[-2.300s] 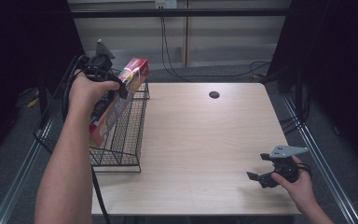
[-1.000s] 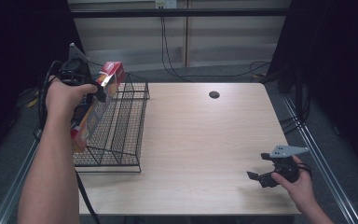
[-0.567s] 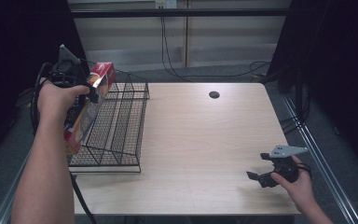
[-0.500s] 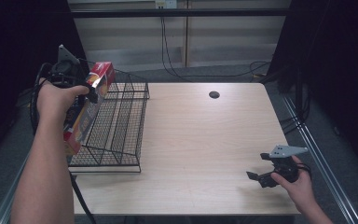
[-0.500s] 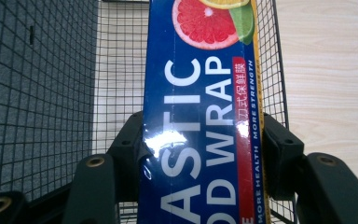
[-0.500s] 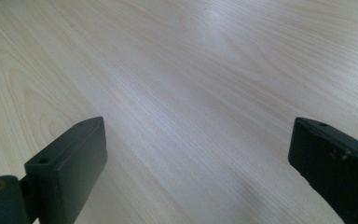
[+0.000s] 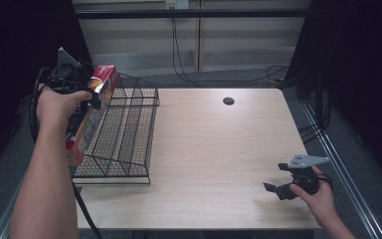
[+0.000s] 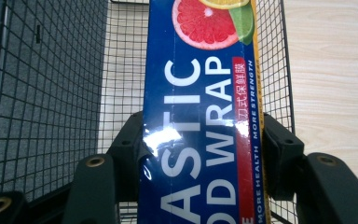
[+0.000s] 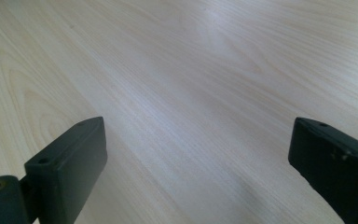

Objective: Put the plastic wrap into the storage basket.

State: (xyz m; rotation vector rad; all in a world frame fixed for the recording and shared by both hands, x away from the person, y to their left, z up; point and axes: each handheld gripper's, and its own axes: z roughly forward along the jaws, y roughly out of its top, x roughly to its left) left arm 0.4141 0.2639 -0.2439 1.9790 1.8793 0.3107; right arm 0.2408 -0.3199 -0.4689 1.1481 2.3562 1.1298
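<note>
Left tongs (image 7: 95,99) clamp a long blue-and-red cardboard box of plastic food wrap (image 8: 200,121) above the black wire basket (image 7: 129,134).

In the left gripper view the black pads press both long edges of the box near its middle, its fruit-printed end pointing ahead of the tongs over the basket's mesh floor; in the high view the box slants down behind the hand at the basket's outer side. It looks light and stiff, though the glossy card may slip and thin walls could dent, so a grip across the narrow width near mid-length seems right to keep it from swinging. The right tongs (image 7: 284,185) rest well apart on the pale wooden table (image 7: 219,149), spread wide with nothing between them.
</note>
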